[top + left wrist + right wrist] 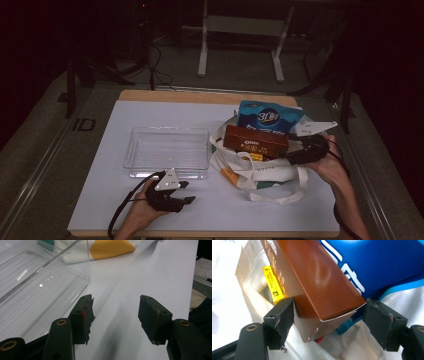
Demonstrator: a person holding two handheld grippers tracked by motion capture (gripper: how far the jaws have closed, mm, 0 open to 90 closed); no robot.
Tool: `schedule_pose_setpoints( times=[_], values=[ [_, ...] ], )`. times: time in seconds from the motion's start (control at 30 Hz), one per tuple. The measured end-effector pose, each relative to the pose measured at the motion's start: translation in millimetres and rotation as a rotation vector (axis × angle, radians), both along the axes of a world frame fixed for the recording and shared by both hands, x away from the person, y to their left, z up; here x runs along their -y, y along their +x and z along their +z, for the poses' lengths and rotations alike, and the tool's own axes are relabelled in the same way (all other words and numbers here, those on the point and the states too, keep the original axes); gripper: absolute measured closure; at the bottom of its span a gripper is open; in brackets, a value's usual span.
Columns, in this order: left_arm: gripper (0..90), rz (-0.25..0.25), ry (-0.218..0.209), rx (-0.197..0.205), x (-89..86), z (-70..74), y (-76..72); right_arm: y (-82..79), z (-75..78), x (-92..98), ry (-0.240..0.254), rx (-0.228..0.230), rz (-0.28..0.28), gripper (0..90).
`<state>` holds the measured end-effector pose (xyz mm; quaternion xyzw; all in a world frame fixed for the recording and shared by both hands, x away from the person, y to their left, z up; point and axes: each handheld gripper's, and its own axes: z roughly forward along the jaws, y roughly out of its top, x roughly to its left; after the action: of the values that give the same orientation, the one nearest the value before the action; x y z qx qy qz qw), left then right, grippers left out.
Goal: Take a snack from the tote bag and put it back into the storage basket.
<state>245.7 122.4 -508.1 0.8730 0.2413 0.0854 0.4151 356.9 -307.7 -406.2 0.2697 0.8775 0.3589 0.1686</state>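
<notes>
1. Two grippers show in the high view. The right gripper point(298, 151) points left at the near end of a long brown cardboard box point(255, 140), which lies across the mouth of a white cloth tote bag point(260, 172). The box's long axis runs left to right, away from that gripper, with a blue foil snack pouch point(267, 117) just beyond it. The left gripper point(184, 192) rests low over the white table mat point(150, 112), just on the near side of a clear plastic tray point(165, 149).

2. Left gripper view: its jaws stand wide apart with only bare mat between them. The clear tray point(37, 290) lies ahead to their left, the bag's corner with an orange patch point(110, 248) farther ahead.

3. Right gripper view: the jaws straddle the box's point(312, 282) end corner. The left pad point(283, 315) sits just beside or against the box side; the right pad point(379, 320) stands clear, so nothing is clamped. The box stretches away up-left, with a yellow packet point(273, 285) beneath it and the blue pouch point(382, 262) to its right.
</notes>
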Motion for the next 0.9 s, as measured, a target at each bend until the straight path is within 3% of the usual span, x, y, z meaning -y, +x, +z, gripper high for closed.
schedule_pose_setpoints(
  times=[0.47,0.9],
  values=[
    [45.0,0.0,0.004,-0.01,1.3,-4.5,0.4,-2.9,8.0,-4.7,-0.055,0.001,0.057,27.8],
    [44.9,-0.006,0.012,-0.017,2.1,-8.0,1.4,3.8,19.1,-18.1,-0.196,0.0,0.128,29.9]
  ],
)
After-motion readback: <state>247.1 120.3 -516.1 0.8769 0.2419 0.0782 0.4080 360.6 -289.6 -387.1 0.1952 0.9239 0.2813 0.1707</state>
